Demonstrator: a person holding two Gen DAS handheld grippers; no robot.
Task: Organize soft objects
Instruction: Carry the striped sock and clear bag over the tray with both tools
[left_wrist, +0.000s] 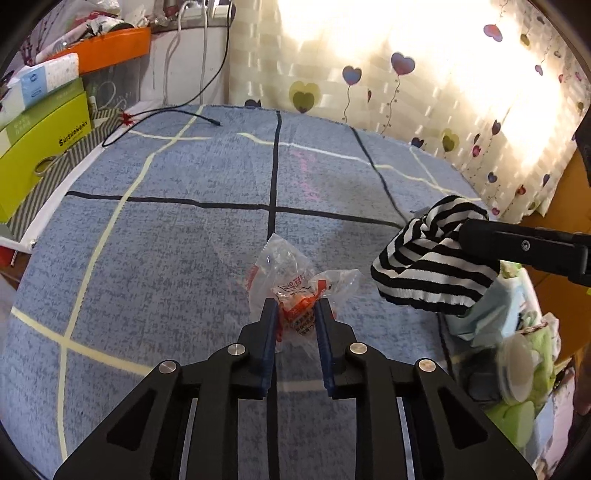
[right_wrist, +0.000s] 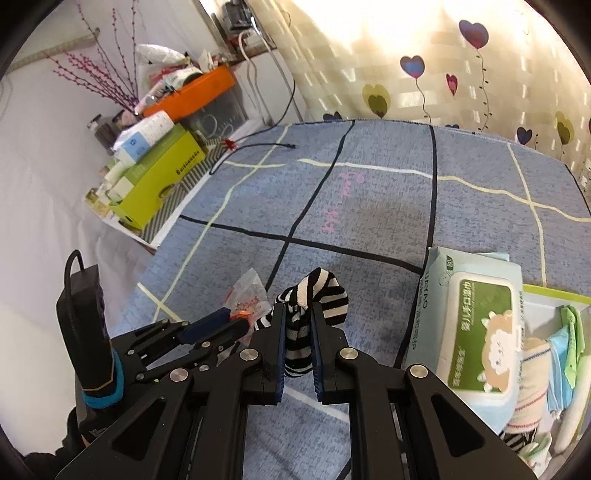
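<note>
A crumpled clear-and-orange plastic packet (left_wrist: 291, 280) lies on the blue checked blanket (left_wrist: 184, 240). My left gripper (left_wrist: 297, 314) is down over it, its blue pads closed against the packet's orange part. In the right wrist view the same packet (right_wrist: 245, 295) shows at the tip of the left gripper (right_wrist: 240, 319). My right gripper (right_wrist: 298, 317) is shut on a black-and-white striped sock (right_wrist: 325, 291), which bulges above the pads and hangs between them, off the blanket. From the left wrist view, the striped sock (left_wrist: 424, 266) hangs just right of the packet.
A pack of wet wipes (right_wrist: 476, 332) lies on a green-rimmed bin (right_wrist: 554, 291) of cloths at the right edge. Green boxes (right_wrist: 159, 177) and an orange tray (right_wrist: 192, 92) crowd the far left. A black cable (right_wrist: 258, 146) trails onto the blanket. A heart-print curtain (left_wrist: 406, 74) hangs behind.
</note>
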